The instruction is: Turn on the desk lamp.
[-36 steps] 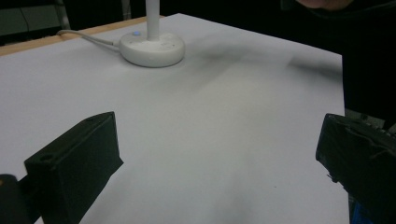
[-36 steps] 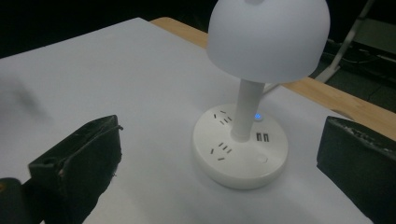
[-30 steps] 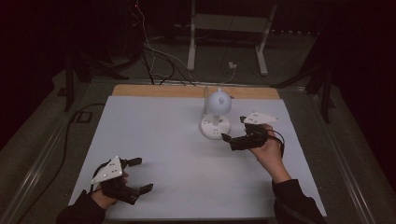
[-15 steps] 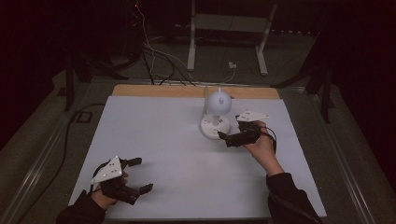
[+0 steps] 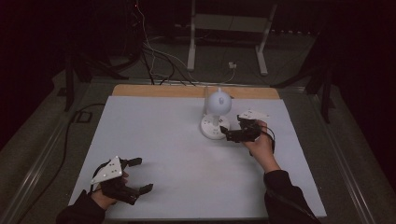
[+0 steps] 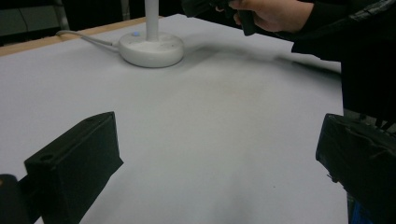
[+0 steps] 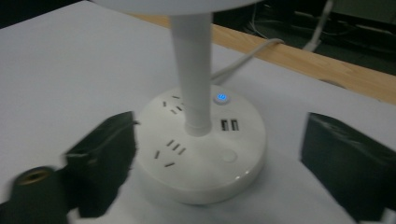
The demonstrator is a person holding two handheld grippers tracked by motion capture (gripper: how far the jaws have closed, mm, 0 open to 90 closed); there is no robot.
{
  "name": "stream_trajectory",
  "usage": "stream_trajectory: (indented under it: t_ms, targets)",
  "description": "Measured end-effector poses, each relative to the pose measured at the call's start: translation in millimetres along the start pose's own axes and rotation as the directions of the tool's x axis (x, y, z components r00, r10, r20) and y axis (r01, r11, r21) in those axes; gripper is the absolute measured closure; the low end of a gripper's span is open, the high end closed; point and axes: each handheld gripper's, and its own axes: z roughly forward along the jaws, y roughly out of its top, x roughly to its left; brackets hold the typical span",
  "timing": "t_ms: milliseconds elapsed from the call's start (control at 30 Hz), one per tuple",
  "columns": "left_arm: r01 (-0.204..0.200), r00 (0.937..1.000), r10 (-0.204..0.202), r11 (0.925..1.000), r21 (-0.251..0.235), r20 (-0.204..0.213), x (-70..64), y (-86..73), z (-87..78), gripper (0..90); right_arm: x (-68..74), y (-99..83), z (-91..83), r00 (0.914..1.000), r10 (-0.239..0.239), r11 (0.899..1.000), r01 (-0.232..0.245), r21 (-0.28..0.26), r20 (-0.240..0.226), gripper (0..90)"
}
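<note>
Left gripper (image 5: 135, 175): held low at the near left, jaws spread wide apart, nothing between them.
Left hand (image 5: 105, 196): wrapped round the grip, dark sleeve behind it.
Right gripper (image 5: 227, 134): reached forward at the far right, jaws apart.
Right hand (image 5: 258, 142): gripping the handle, forearm stretched out straight.

You wear dark long sleeves (image 5: 285, 196), and each black gripper, left gripper (image 5: 137, 175) and right gripper (image 5: 225, 134), has chunky square jaws, a grey three-cornered plate on top and a thin black cable.
</note>
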Motion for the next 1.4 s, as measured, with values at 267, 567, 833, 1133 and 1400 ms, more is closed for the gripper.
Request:
stream_trajectory:
  t_ms: [267, 567, 833, 1133, 1400]
  targets:
    - [0.000, 1.0000, 0.000, 1.0000, -0.001, 0.000, -0.1, -0.1, -0.1, 0.3, -4.2, -0.9, 4.7, 0.9987, 0.032, 0.999, -0.032, -0.009, 0.039, 23.0]
    - [0.000, 1.0000, 0.000, 1.0000, -0.002, 0.001, 0.2, -0.1, -0.2, 0.3, -4.7, -1.5, 11.2, 0.9956, 0.045, 0.999, -0.045, -0.004, 0.082, 43.0]
    - [0.003, 1.0000, -0.003, 1.0000, -0.002, 0.000, 0.3, -0.2, -0.3, 0.3, -3.3, -2.3, 17.4, 0.9936, 0.038, 0.999, -0.040, 0.017, 0.106, 65.7]
    - [0.004, 1.0000, -0.004, 1.0000, -0.002, 0.000, 0.6, -0.3, 0.0, 0.3, -2.4, -2.8, 23.6, 0.9918, 0.041, 0.998, -0.046, 0.041, 0.121, 81.7]
    - [0.006, 1.0000, -0.006, 1.0000, -0.004, 0.001, 0.6, -0.3, -0.1, 0.3, 0.3, -3.9, 28.9, 0.9907, 0.041, 0.997, -0.049, 0.063, 0.130, 89.3]
